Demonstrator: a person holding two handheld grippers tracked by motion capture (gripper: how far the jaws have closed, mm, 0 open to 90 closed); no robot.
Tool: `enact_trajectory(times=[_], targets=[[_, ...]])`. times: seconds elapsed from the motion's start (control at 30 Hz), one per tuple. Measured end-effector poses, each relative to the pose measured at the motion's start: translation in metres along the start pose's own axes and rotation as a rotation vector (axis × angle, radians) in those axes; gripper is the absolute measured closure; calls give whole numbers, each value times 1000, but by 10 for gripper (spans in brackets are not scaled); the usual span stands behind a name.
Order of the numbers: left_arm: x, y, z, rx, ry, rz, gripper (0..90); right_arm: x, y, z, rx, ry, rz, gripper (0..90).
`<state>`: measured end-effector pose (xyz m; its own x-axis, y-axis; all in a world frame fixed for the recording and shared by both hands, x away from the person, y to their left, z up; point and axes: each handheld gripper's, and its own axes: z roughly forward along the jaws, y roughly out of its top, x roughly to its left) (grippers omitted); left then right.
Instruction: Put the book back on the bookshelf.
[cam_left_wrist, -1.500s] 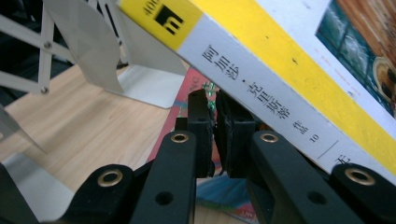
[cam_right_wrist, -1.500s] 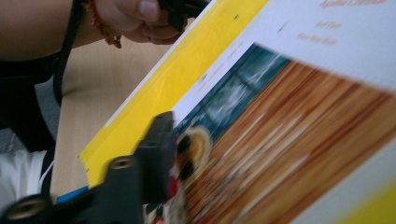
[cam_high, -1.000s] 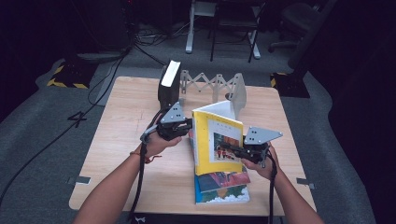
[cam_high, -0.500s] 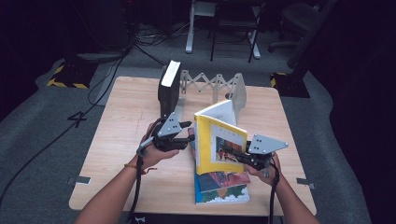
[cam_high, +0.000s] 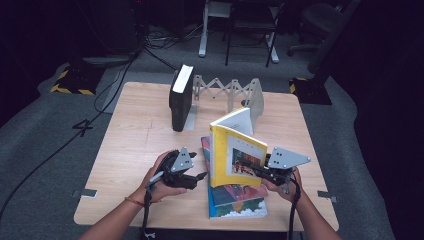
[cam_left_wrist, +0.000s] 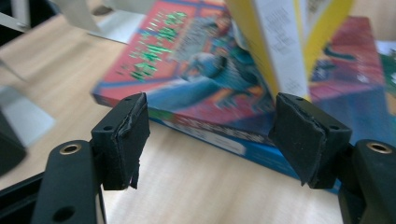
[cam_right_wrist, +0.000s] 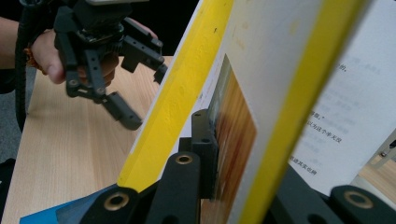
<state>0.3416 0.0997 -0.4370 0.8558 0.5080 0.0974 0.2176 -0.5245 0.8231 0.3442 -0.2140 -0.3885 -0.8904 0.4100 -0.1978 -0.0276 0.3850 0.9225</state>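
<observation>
Beside the yellow book (cam_high: 235, 156) pinched upright by the right gripper (cam_high: 256, 171), the left gripper (cam_high: 199, 176), jaws spread, has dropped lower toward the table (cam_high: 135, 135).

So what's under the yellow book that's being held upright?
Under the yellow book lies a flat stack: a red-covered book on top of a blue one. The yellow cover hides part of the red book.

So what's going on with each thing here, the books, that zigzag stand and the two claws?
Yellow book: upright, partly open, gripped at its cover.
Red and blue book: lying flat on the table, closed.
Black book: standing upright against the rack.
Zigzag rack: stretched out, standing on the table.
Left claw: open, holding nothing, beside the flat book.
Right claw: shut on the yellow book's cover.
</observation>
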Motion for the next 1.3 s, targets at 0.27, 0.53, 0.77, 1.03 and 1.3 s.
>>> enact_trajectory(times=[0.27, 0.53, 0.77, 1.03, 1.3], targets=[[-21, -5, 3, 41, -61, 0, 262, 2, -2, -2, 3, -8, -9, 847], [-29, 7, 13, -33, -113, -46, 263, 6, -1, -3, 6, -20, -30, 842], [-31, 21, 28, -102, -94, -62, 377, 10, -2, -6, 0, -23, -46, 834], [-21, 37, 33, -202, -103, -95, 445, 17, -1, -10, 29, -41, -103, 798], [-20, 42, 28, -228, -116, -42, 623, 11, -19, -19, 74, -101, -57, 680]])
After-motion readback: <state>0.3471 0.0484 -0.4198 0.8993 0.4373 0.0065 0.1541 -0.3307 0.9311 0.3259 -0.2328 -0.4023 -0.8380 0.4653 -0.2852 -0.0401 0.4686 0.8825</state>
